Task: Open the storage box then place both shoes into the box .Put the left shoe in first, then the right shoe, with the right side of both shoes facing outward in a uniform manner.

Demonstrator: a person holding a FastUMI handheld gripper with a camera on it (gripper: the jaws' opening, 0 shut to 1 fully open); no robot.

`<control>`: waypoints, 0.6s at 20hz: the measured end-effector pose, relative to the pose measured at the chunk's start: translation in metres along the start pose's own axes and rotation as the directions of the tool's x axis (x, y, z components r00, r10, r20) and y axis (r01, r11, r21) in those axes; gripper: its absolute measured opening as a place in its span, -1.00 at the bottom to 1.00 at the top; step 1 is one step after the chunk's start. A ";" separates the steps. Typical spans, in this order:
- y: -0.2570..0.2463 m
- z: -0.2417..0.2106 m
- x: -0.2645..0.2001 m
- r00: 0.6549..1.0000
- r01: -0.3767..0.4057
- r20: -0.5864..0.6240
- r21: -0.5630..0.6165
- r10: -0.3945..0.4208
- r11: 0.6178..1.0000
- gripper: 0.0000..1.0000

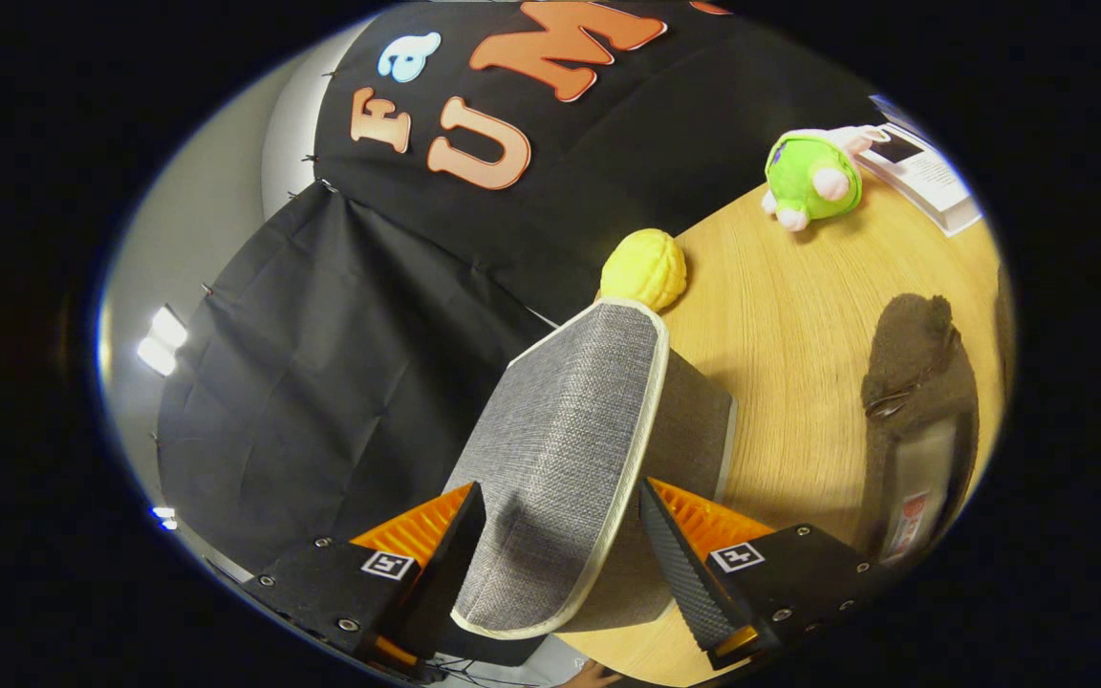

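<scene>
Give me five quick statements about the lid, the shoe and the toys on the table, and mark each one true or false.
1. The grey lid lies between the fingers of the gripper. True.
2. The yellow toy sits on top of the brown shoe. False: it is on the table, beyond the far end of the lid; the shoe lies apart, to the lid's right.
3. The green toy rests on the table beside a white booklet. True.
4. The shoe is held in the gripper. False: it lies on the table, off to the side.
5. The lid has a pale trim along its edge. True.
</scene>
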State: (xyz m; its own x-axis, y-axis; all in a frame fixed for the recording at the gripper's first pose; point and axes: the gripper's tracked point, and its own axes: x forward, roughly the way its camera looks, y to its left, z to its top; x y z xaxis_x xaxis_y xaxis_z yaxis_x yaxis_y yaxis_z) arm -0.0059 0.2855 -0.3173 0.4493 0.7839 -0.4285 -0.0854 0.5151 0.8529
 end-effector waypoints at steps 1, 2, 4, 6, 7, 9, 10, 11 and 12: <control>-0.002 -0.003 0.005 1.000 -0.001 -0.010 0.022 0.001 1.000 0.93; -0.002 -0.005 0.006 1.000 -0.012 -0.019 0.044 0.013 0.999 0.93; 0.000 -0.006 0.010 0.999 -0.027 -0.025 0.072 0.029 0.997 0.92; -0.001 -0.004 0.012 0.999 -0.029 -0.019 0.080 0.031 0.996 0.91; 0.001 -0.003 0.011 0.999 -0.035 -0.019 0.084 0.037 0.996 0.90; 0.001 0.001 0.008 1.000 -0.015 -0.016 0.097 0.017 0.995 0.62; 0.000 0.003 0.004 1.000 -0.005 -0.009 0.097 0.006 0.995 0.55; 0.000 0.007 0.002 1.000 0.006 0.002 0.091 -0.006 0.996 0.46; -0.003 0.012 -0.003 1.000 0.014 0.018 0.089 -0.015 0.996 0.37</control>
State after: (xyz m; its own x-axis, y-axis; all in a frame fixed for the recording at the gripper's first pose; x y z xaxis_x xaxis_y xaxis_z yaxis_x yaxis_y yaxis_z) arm 0.0034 0.2774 -0.3146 0.4661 0.7698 -0.4362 0.0001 0.4929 0.8701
